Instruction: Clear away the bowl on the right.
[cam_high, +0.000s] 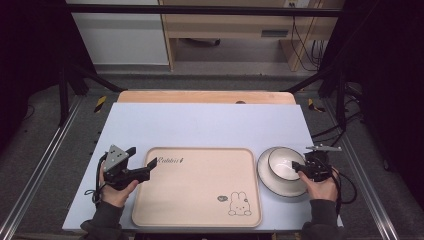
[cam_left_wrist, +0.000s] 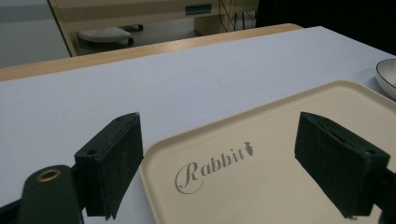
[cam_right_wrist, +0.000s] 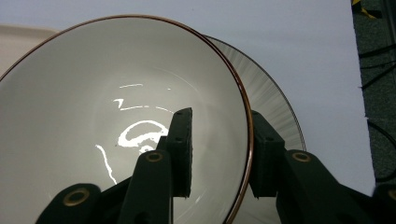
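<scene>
On the pale blue table, the right gripper straddles the bowl rim at three o'clock of the tray, pads not visibly pressing; the left gripper gapes.

We see a glossy white bowl with a thin brown rim, upright on a larger white plate with a dark rim; both lie right of the beige tray.

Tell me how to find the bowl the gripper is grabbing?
Look right of the big tray with the bunny. There a white bowl sits on a plate. It is deeper than the plate, with a brown rim.
</scene>
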